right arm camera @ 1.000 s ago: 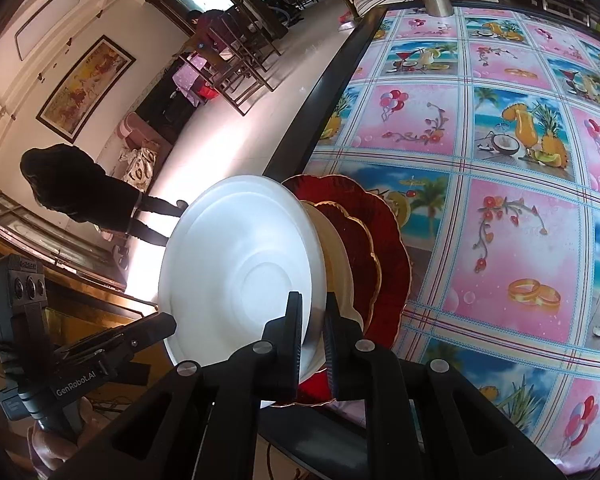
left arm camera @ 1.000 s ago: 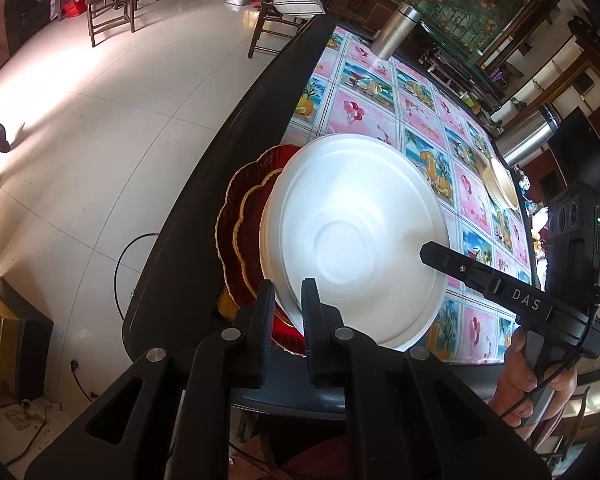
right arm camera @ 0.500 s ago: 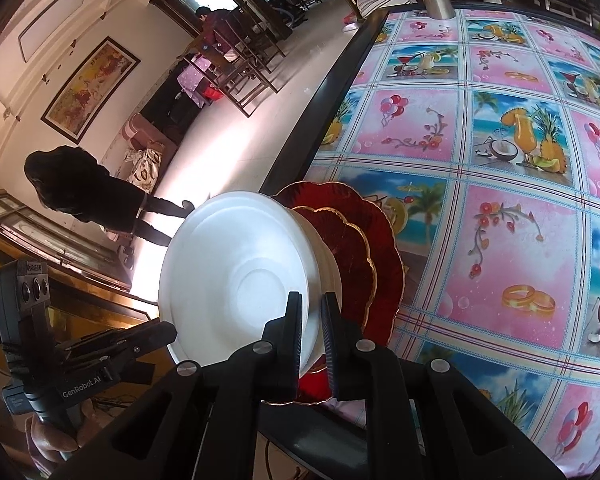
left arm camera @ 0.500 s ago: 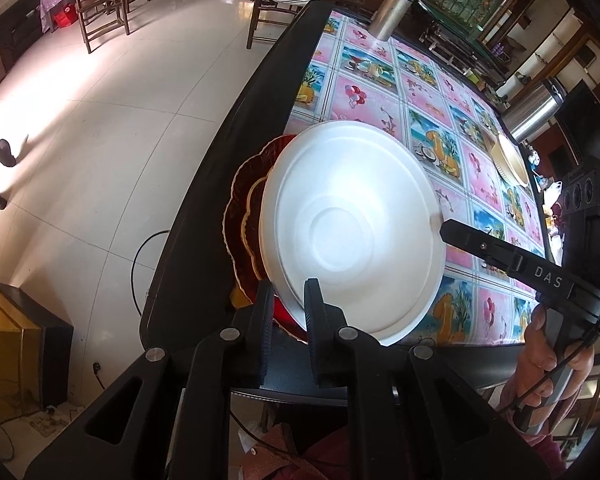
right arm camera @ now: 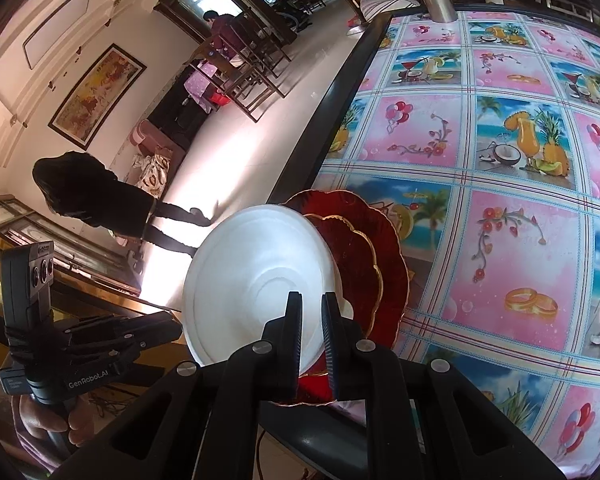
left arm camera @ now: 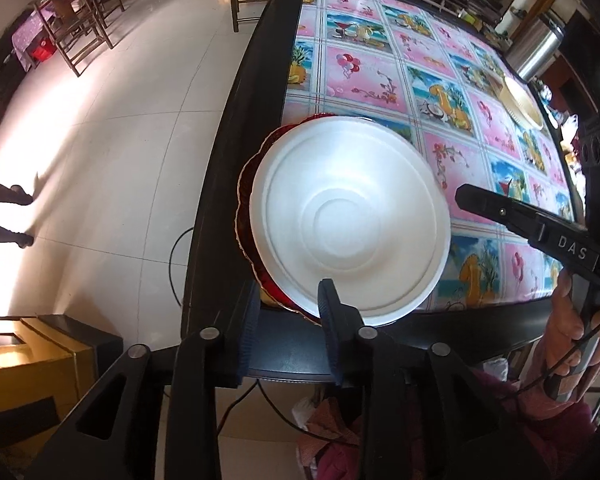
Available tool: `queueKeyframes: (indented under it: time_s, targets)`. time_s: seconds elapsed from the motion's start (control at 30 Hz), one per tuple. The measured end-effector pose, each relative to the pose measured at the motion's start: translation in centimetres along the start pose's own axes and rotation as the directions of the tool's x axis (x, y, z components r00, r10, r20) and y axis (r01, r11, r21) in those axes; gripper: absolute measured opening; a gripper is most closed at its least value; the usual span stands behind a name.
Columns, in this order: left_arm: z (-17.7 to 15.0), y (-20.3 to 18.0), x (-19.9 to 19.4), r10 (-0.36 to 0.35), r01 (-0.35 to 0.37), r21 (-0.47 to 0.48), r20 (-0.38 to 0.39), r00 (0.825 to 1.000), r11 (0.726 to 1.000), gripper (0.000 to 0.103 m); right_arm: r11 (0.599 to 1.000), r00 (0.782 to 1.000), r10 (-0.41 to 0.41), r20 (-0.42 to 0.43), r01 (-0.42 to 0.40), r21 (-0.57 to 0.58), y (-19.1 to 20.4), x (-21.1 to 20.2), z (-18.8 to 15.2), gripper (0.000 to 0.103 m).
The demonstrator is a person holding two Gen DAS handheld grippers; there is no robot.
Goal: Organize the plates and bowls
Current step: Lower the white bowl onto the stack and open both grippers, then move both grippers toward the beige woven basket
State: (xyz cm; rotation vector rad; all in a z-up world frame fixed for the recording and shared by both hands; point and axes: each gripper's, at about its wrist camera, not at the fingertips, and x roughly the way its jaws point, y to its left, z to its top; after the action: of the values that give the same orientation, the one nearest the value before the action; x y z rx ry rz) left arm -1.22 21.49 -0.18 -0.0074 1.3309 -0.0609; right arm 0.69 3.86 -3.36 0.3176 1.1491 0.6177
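White plate [left arm camera: 348,220] over red plates [right arm camera: 364,264], cream dish [left arm camera: 522,100] in left view only

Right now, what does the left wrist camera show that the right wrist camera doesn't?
Only the left wrist view shows the cream plate far along the table and a steel canister, with the left gripper opening, its pads off the white bowl.

Only the right wrist view shows the right gripper shut on that bowl's rim, and the framed painting.

Both show the upturned white bowl on the red plates.
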Motion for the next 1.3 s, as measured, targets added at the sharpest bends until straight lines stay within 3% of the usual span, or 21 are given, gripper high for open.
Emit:
queueKeyframes:
  time_s: [0.1, 0.2, 0.33, 0.37, 0.4, 0.43, 0.6, 0.7, 0.87, 1.0, 1.17, 1.3]
  targets:
    - [0.2, 0.3, -0.3, 0.036, -0.036, -0.001, -0.002, 0.999, 0.999, 0.029, 1.000, 1.000, 0.002, -0.007, -0.002, -0.003, 0.0, 0.1, -0.1, 0.013]
    - [0.4, 1.0, -2.3, 0.037, -0.035, -0.028, 0.067, 0.997, 0.999, 0.029, 1.000, 1.000, 0.006, 0.004, -0.006, 0.007, -0.6, -0.4, 0.1, 0.013]
    - [0.8, 0.7, -5.2, -0.043, 0.057, -0.068, 0.184, 0.982, 0.996, 0.033, 0.999, 0.999, 0.003, 0.047, -0.005, 0.048, -2.4, -1.9, 0.9, 0.013]
    - [0.9, 0.1, -5.7, -0.064, 0.079, -0.066, 0.209, 0.976, 0.995, 0.043, 0.998, 0.998, 0.003, 0.058, -0.007, 0.060, -2.9, -2.3, 1.1, 0.013]
    - [1.1, -0.7, -6.1, -0.085, 0.101, -0.058, 0.239, 0.967, 0.993, 0.053, 0.997, 0.998, 0.004, 0.068, -0.009, 0.072, -3.4, -2.8, 1.3, 0.013]
    - [1.2, -1.7, -6.4, -0.101, 0.118, -0.049, 0.269, 0.958, 0.992, 0.056, 0.997, 0.997, 0.005, 0.078, -0.012, 0.082, -4.0, -3.2, 1.5, 0.013]
    - [2.1, -8.7, -6.6, -0.177, 0.177, 0.033, 0.368, 0.913, 0.984, 0.062, 0.992, 0.993, -0.001, 0.117, -0.014, 0.125, -6.7, -5.3, 1.6, 0.015]
    - [3.3, -13.5, -5.3, -0.194, 0.181, 0.072, 0.395, 0.898, 0.981, 0.069, 0.987, 0.991, -0.012, 0.131, -0.008, 0.157, -9.0, -6.5, 1.2, 0.016]
    - [5.4, -20.2, -1.3, -0.225, 0.205, 0.095, 0.354, 0.908, 0.974, 0.069, 0.973, 0.985, -0.053, 0.164, 0.014, 0.232, -14.1, -9.4, 0.1, 0.016]
    - [6.7, -24.6, 3.1, -0.242, 0.224, 0.097, 0.273, 0.931, 0.970, 0.069, 0.950, 0.976, -0.111, 0.189, 0.048, 0.310, -19.5, -12.3, -1.2, 0.020]
    - [6.9, -28.9, 7.7, -0.223, 0.202, 0.123, 0.185, 0.957, 0.972, 0.069, 0.905, 0.961, -0.188, 0.201, 0.090, 0.415, -26.4, -15.7, -3.1, 0.020]
    - [6.9, -30.5, 9.7, -0.149, 0.124, 0.141, 0.177, 0.973, 0.982, 0.069, 0.876, 0.951, -0.232, 0.204, 0.113, 0.469, -30.3, -17.8, -4.3, 0.021]
